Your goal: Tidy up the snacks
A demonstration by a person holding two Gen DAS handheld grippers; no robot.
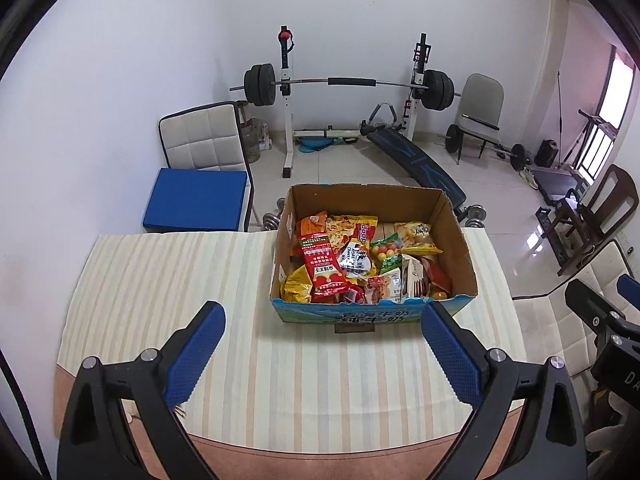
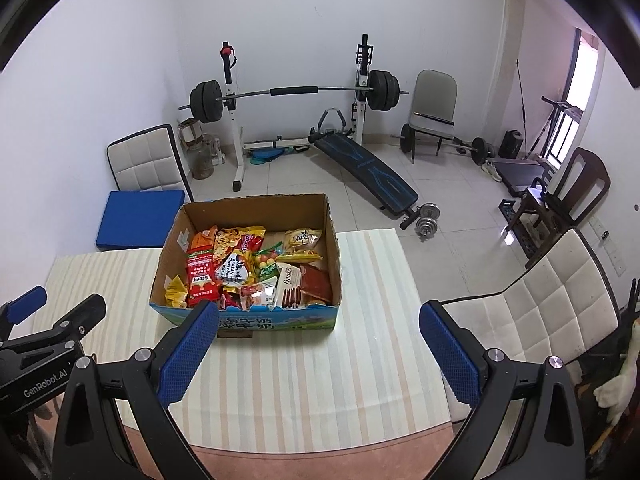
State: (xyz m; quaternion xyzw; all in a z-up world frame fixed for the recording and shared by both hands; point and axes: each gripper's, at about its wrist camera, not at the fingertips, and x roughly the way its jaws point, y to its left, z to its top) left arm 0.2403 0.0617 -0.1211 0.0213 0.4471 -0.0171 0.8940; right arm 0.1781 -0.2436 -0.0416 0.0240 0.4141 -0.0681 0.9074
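A cardboard box [image 1: 456, 236] [image 2: 244, 208] with a blue-green printed front stands on the striped tablecloth [image 1: 160, 272] [image 2: 320, 360], packed with several snack packets. A long red packet [image 1: 324, 268] [image 2: 200, 276] lies at its left, a cookie pack [image 2: 290, 286] at its right. My left gripper [image 1: 322, 312] hovers open above the cloth, just short of the box front, nothing between its blue pads [image 1: 196, 354]. My right gripper [image 2: 318, 314] is open too, its left pad [image 2: 188, 354] overlapping the box's front left corner. The left gripper [image 2: 24, 306] shows at the left edge of the right wrist view.
Padded white chairs stand at the table's far left [image 1: 200, 140] and right [image 2: 540, 300]. A blue cushion [image 1: 196, 200] lies behind the table. Beyond are a barbell rack [image 1: 348, 84], a sit-up bench [image 2: 360, 168], dumbbells [image 2: 428, 216] and a wooden chair [image 2: 568, 188] on the tiled floor.
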